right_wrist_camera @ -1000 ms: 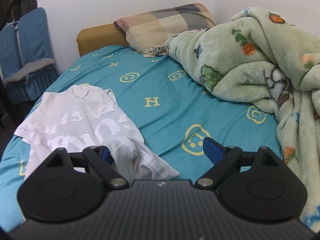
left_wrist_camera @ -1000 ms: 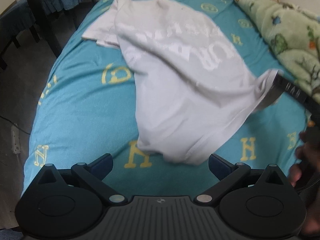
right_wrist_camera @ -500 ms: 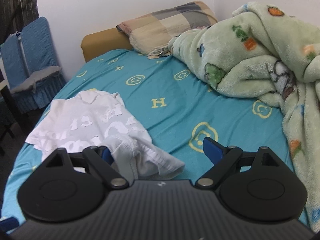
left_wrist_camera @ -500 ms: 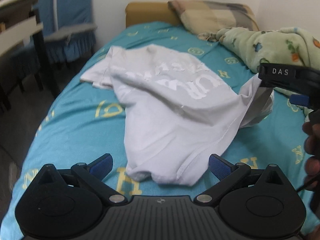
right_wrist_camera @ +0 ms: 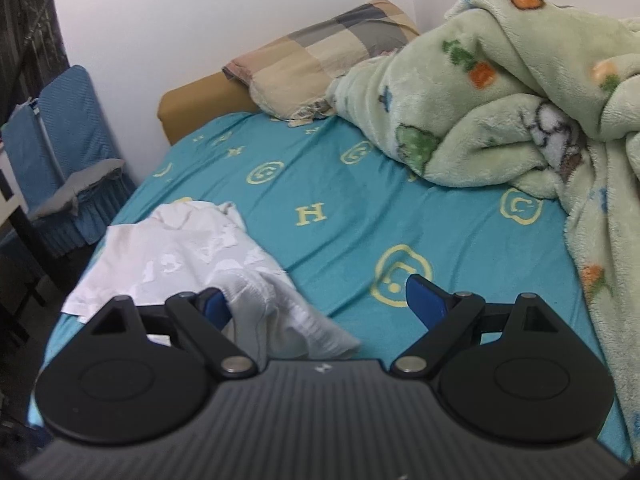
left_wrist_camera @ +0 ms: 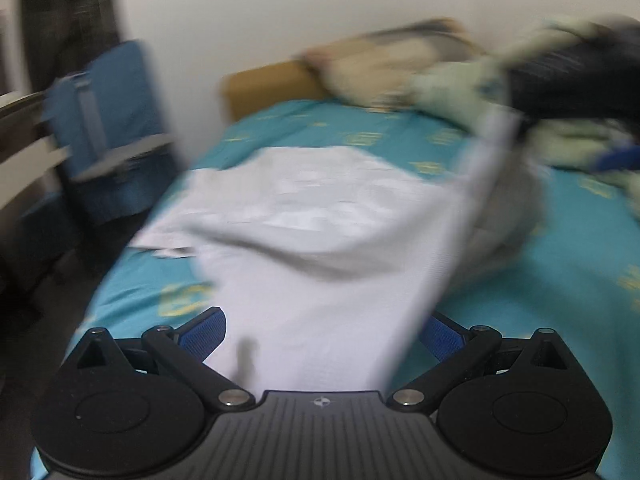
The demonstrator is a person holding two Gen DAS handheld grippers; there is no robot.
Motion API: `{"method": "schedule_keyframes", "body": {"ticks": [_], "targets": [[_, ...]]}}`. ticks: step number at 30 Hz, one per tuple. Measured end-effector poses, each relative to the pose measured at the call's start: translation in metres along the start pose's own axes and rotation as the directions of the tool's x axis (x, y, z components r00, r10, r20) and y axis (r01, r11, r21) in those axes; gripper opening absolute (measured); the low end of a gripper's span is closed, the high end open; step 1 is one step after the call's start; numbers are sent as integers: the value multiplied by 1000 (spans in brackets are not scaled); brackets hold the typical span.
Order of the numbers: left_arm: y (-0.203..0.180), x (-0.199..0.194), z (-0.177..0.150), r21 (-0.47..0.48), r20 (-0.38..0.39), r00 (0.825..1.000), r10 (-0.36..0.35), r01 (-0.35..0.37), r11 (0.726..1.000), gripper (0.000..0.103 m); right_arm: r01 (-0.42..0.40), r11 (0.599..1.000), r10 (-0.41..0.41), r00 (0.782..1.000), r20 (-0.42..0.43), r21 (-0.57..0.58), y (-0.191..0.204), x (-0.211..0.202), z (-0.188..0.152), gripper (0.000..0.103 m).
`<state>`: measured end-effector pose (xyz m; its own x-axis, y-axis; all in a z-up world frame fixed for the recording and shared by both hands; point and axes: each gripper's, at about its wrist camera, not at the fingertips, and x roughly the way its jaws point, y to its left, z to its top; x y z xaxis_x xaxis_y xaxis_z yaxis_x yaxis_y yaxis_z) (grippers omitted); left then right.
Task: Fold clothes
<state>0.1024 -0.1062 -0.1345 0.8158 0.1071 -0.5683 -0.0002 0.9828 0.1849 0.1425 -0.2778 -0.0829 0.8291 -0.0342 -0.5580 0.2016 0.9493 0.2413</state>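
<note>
A white T-shirt (left_wrist_camera: 304, 240) with pale lettering lies rumpled on the turquoise bed sheet (left_wrist_camera: 168, 280); this view is motion-blurred. My left gripper (left_wrist_camera: 320, 330) is open, and the shirt's near hem lies between its blue pads, ungripped. In the right wrist view the shirt (right_wrist_camera: 188, 252) lies at lower left. My right gripper (right_wrist_camera: 316, 300) is open; a fold of the shirt hangs over its left finger (right_wrist_camera: 216, 304). From the left wrist view the right gripper (left_wrist_camera: 576, 84) shows at upper right, lifting that edge of cloth.
A green fleece blanket (right_wrist_camera: 520, 112) is heaped on the bed's right side. A checked pillow (right_wrist_camera: 320, 52) lies at the headboard. A blue-covered chair (right_wrist_camera: 60, 152) stands off the bed's left edge, with dark floor beside it.
My left gripper has tilted up and moved forward, so the shirt hem now lies between its fingers. My right gripper has risen slightly, still carrying the shirt edge on its left finger.
</note>
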Motion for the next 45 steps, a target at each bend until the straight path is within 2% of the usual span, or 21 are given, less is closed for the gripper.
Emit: {"method": "schedule_keyframes", "body": {"ticks": [3,5,9,11,15,19,22,25,28,30,32,35,40,45], "targets": [[31,-1,5,-124,16,994,105,-102,987,103,17,999,-17,1000,-5,31,-8,3,0,90],[48,-5,8,-186,29,988,154,-146,972,103,19,999,-19,1000,0,33,-8,3,0,90],[70,-24,16,-259,94,974,207,-176,950,103,23,998,-21,999,33,-60,6,-2,-4,90],[76,-35,17,-272,123,964,238,-198,942,103,58,993,-56,998,24,-106,11,1,-8,90],[86,-45,19,-298,104,966,238,-198,934,103,67,991,-79,992,-103,-113,5,22,-21,90],[84,-33,12,-254,43,974,222,-204,945,103,85,993,-84,996,19,-85,2,1,-11,90],[74,-22,8,-200,27,981,193,-184,962,103,96,993,-89,990,112,-63,0,-14,-3,90],[57,-11,6,-135,33,986,162,-156,978,103,105,994,-95,974,205,-40,-2,-30,5,90],[40,0,2,-62,20,992,128,-126,990,103,112,994,-103,950,295,-16,-4,-46,13,90],[34,5,-3,-25,9,993,116,-116,993,103,112,994,-109,946,306,6,-9,-50,15,90],[35,8,-7,-22,4,990,141,-141,990,103,102,994,-106,946,306,27,-14,-50,16,90],[54,7,-4,-112,8,984,180,-178,978,103,108,994,-107,948,300,16,-13,-48,14,90],[82,-6,2,-243,22,963,268,-255,936,103,120,992,-110,961,255,-25,-9,-51,1,90],[107,-37,5,-345,47,954,295,-262,902,103,135,987,-108,960,258,-87,-3,-73,-18,90]]}}
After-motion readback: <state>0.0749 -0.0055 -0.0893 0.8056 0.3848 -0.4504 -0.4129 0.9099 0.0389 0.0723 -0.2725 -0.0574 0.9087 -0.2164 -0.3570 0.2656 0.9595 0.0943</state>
